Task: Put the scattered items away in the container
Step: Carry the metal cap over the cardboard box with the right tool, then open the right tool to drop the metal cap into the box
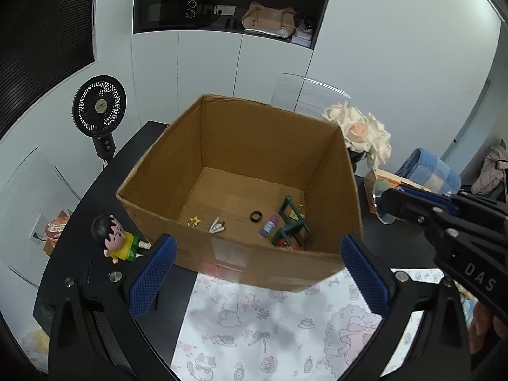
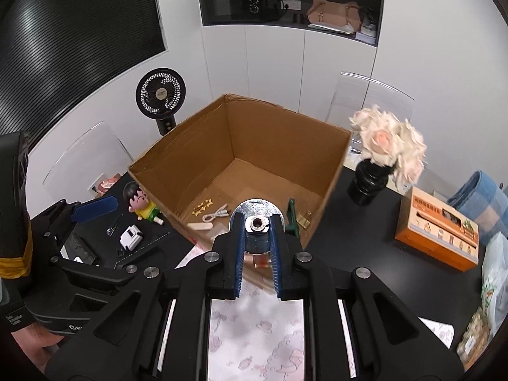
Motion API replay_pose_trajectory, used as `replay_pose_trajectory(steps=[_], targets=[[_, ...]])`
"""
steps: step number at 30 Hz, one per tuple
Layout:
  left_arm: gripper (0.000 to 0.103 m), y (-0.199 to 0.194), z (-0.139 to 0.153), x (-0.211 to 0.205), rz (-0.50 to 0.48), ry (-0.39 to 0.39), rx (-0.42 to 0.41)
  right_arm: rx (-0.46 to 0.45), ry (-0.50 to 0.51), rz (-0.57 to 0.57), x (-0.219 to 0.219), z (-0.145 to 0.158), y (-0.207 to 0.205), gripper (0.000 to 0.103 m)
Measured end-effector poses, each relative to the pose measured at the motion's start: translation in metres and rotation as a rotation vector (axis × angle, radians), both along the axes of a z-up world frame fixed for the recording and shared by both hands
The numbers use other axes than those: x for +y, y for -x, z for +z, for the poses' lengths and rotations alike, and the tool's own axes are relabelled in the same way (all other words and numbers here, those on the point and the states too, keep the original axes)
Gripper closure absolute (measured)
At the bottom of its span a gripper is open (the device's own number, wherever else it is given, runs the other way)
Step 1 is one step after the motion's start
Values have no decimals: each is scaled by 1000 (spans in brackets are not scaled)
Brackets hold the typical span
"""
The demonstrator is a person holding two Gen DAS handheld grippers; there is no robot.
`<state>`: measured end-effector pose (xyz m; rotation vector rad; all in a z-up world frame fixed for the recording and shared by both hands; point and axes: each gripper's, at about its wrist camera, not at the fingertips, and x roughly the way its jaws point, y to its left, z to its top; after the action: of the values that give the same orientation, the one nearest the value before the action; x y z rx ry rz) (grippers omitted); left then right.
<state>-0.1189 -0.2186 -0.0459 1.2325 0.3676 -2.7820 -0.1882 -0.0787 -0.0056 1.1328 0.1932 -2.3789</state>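
An open cardboard box [image 1: 241, 257] [image 2: 177, 146] stands on the black table. On its floor lie gold stars [image 2: 203, 206], a white cable [image 2: 217, 212], a black ring [image 1: 256, 216], a small bottle [image 1: 268, 226] and a green toy chair [image 1: 290, 227]. My right gripper [image 2: 257, 222] is shut on a round silver-faced disc [image 2: 257, 207] with a clear rim [image 1: 382, 204], held beside the box's near right corner. My left gripper [image 1: 258, 273] is open and empty before the box's front wall. A cartoon figurine [image 1: 117, 238] [image 2: 141, 204] lies left of the box.
A small white toy [image 2: 130, 236] and a thin metal piece [image 2: 114, 225] lie near the figurine. A black vase of roses [image 2: 371, 184], an orange box [image 2: 438, 231] and a blue plaid blanket [image 2: 479, 203] stand to the right. A patterned mat [image 1: 270, 327] covers the near table. A fan [image 1: 99, 104] stands behind.
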Motion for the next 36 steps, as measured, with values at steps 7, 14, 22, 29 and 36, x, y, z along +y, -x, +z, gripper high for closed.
replay_pose_trajectory(steps=[7, 14, 22, 29, 36], targets=[[0, 31, -8, -26, 17, 4, -28, -13, -38, 13, -27, -3, 32, 88], [0, 53, -19, -47, 31, 20, -62, -37, -45, 7, -37, -11, 59, 88], [0, 62, -31, -62, 43, 4, -82, -60, -64, 5, -45, -23, 80, 88], [0, 69, -33, -67, 43, 1, -89, -80, -80, 6, -51, -35, 93, 88], [0, 71, -37, -72, 52, 8, -95, -110, -100, 4, -56, -46, 102, 88]])
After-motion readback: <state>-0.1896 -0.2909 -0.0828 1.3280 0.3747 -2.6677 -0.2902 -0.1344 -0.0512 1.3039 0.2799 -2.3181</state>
